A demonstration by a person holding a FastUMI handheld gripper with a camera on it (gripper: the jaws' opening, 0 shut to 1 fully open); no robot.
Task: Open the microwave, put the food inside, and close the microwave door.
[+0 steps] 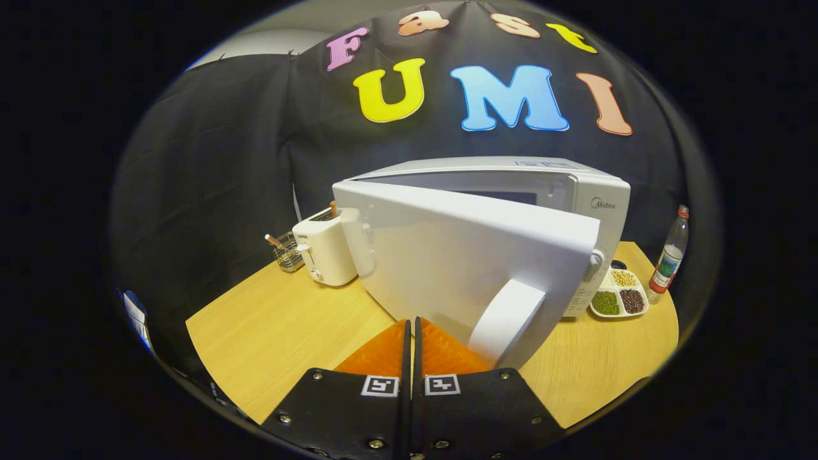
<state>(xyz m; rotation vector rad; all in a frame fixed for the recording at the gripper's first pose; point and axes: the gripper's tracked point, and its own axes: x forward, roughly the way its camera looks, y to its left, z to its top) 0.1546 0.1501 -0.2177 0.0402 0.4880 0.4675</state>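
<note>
My hand-held gripper (412, 326) is pinched closed, empty, just before the half-open door (460, 262). Pushing off-centre, I judge, could skid the microwave (575, 191) across the table (275, 326).

Gripper camera, low over the table, close to the microwave door

The single fisheye view rode on the gripper (412, 332) and looked forward along its two fingers, which met with barely a slit between them. It sat low above the wooden table (275, 332), facing the booth's back wall, with the microwave (575, 191) near and its half-swung door (460, 262) just ahead of the fingers. A toaster (323, 252) stood off to the left, a bottle (670, 259) far right.
</note>
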